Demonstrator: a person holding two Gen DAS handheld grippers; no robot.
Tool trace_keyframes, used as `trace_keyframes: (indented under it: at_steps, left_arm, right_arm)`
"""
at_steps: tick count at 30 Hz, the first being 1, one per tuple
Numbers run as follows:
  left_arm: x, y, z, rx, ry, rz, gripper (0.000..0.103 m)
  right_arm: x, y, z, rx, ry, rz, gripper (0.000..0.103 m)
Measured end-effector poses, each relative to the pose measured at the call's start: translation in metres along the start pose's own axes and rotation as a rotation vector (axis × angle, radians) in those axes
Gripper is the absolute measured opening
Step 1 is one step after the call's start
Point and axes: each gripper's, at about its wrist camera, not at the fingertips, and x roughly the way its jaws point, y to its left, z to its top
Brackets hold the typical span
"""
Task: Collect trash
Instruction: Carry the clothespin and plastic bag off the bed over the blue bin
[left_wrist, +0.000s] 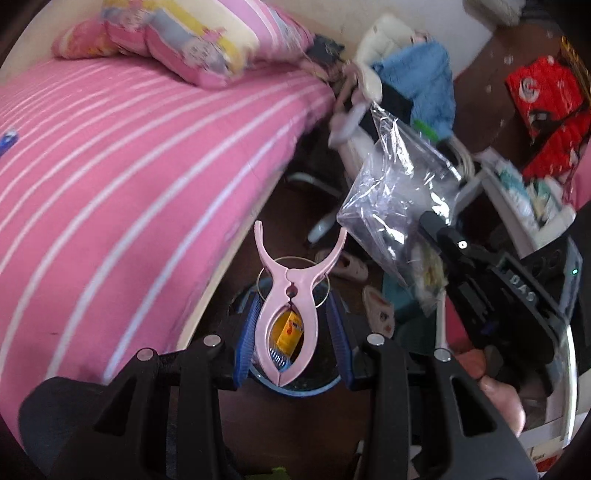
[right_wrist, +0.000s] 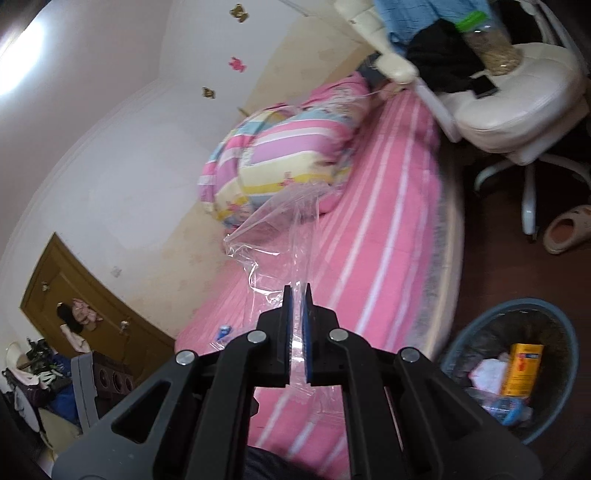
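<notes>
My left gripper hangs over the blue trash bin on the floor. A pink plastic clip sits between its blue pads, which stand apart on either side of it, not pressing it. A yellow box lies in the bin below. My right gripper is shut on a clear plastic bag and holds it above the pink bed; the bag also shows in the left wrist view. The bin with several trash items sits at the lower right of the right wrist view.
A pink striped bed with a rolled quilt fills the left. A white office chair piled with clothes stands beyond the bin. Slippers lie on the dark floor. A small blue wrapper lies on the bed.
</notes>
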Motion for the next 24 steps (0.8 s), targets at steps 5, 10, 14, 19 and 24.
trace_keyframes:
  at_steps: [5,10,14,19,24]
  left_arm:
    - [0.047,-0.013,-0.003,0.019,0.101,-0.023,0.036]
    - [0.089,-0.029,-0.010,0.044,0.192,-0.043,0.036]
    - [0.126,-0.032,-0.017,0.051,0.271,-0.056,0.036]
    - [0.171,-0.024,-0.026,0.039,0.400,-0.032,0.036]
    - [0.198,-0.021,-0.031,0.031,0.461,-0.028,0.036]
  right_arm:
    - [-0.011,-0.034,0.000,0.016,0.005,-0.089,0.005]
    - [-0.021,-0.066,-0.002,0.019,0.016,-0.191,0.005]
    - [-0.020,-0.092,-0.005,0.055,0.039,-0.240,0.005]
    - [-0.013,-0.128,-0.016,0.157,0.084,-0.287,0.005]
    - [-0.006,-0.157,-0.030,0.226,0.130,-0.357,0.005]
